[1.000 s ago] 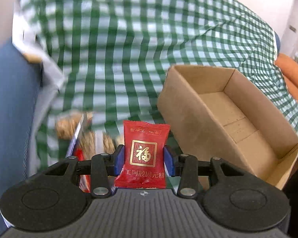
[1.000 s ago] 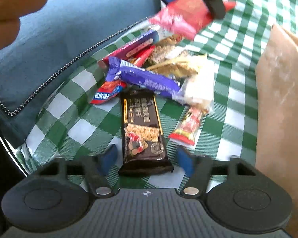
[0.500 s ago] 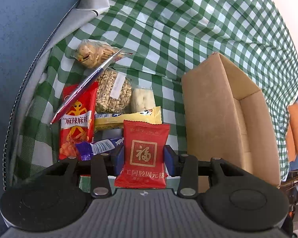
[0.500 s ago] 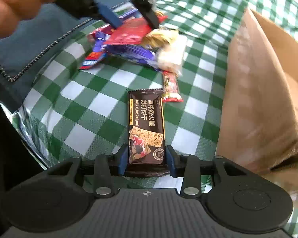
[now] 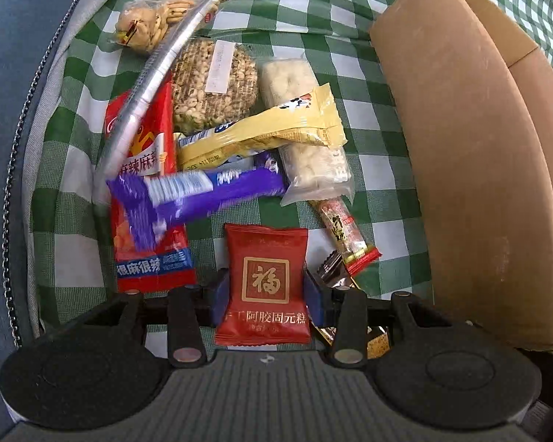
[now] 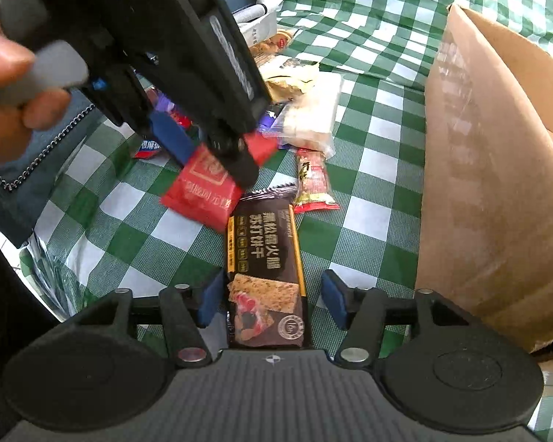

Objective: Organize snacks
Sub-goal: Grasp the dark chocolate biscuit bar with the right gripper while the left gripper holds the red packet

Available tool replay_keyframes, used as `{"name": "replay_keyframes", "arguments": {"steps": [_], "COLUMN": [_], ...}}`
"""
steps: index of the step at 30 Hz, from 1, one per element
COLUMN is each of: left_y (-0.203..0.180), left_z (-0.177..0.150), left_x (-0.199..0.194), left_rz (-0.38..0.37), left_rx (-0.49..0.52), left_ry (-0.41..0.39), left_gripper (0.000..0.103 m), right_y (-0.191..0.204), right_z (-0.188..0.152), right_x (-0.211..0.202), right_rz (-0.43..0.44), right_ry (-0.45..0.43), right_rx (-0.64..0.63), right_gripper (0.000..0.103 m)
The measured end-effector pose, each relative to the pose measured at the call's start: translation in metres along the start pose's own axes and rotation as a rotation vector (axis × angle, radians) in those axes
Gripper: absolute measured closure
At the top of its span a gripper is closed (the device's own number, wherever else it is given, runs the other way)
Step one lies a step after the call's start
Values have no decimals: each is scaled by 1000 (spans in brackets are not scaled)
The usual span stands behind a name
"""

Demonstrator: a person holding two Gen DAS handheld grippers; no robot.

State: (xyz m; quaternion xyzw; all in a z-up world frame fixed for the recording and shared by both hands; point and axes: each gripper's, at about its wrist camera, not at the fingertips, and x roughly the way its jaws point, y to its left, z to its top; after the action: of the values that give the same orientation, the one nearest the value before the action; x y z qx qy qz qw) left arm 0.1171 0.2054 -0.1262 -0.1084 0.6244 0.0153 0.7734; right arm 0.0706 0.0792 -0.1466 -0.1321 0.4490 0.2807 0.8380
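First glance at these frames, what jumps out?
The red candy packet pinched in the left tool, low over the snack pile on the green checked cloth. Next, the dark cracker bar lying between the right tool's opening jaws, beside the cardboard box.

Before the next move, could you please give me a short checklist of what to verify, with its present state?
1. Left gripper clamped on the red packet: ok, both pads press its sides.
2. Right gripper gripping the dark cracker bar: not ok, its jaws have just been opening and a gap shows beside the bar.
3. Cracker bar resting flat on the checked cloth: cannot tell.
4. Cardboard box close by on the right: ok.
5. Box interior free for snacks: cannot tell, barely in view.
6. Space between the two grippers: not ok, the red packet hangs right over the bar's far end.
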Motion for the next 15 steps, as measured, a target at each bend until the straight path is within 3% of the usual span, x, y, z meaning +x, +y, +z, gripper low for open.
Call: {"name": "replay_keyframes", "arguments": {"steps": [15], "left_y": [-10], "left_z": [2], "left_x": [2], "left_rz": [-6], "left_rx": [56], "left_ry": [-7], "left_gripper": [56], "right_y": [-3], "right_z": [-5], "right_x": [-2], "right_rz": [17], "right_ry": [-14], "right_rx": [-4], "right_gripper": [60]}}
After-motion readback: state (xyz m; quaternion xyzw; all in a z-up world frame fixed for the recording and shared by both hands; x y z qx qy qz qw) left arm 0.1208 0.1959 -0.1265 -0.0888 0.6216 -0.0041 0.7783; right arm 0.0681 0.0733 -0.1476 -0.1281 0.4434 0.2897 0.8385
